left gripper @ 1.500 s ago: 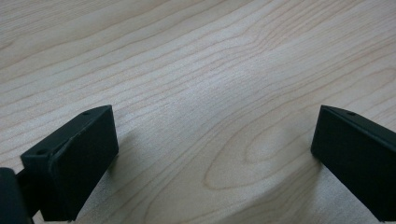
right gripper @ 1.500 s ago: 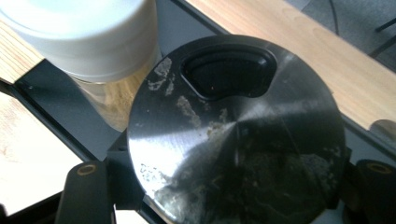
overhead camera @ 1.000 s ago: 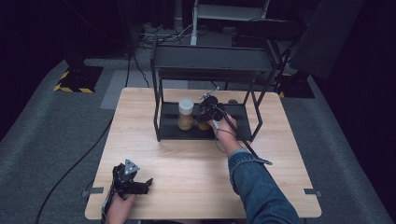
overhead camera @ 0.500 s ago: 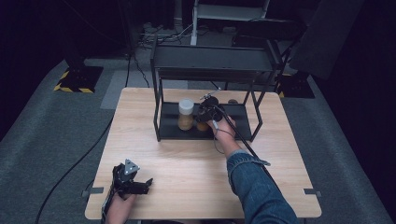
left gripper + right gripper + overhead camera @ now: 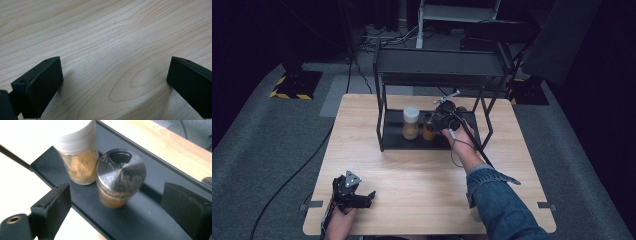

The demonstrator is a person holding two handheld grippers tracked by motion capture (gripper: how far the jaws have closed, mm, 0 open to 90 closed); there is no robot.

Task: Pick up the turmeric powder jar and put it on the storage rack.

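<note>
On the black bottom shelf (image 5: 393, 136) of a metal rack stand two spice jars. One has a white lid (image 5: 411, 122) (image 5: 77, 152), the other a dark metal lid (image 5: 428, 131) (image 5: 121, 170). My right gripper (image 5: 434, 121) (image 5: 118, 195) hovers just above and behind the metal-lidded jar. Its jaws have just been opening and stand wide on either side of the jar without touching it. The jar stands free and upright on the shelf. My left gripper (image 5: 370, 196) (image 5: 115, 67) rests open on the bare wood at the table's near left corner, nothing between its jaws.
The rack's black posts (image 5: 380, 120) and upper shelf (image 5: 442, 65) frame the jars from above and both sides. The wooden table (image 5: 422, 180) spreads in front of the rack. A cable (image 5: 457, 150) hangs from the right gripper along the forearm.
The right gripper has drawn slightly up and back from the metal-lidded jar, which stays on the shelf. The left gripper has not moved.
</note>
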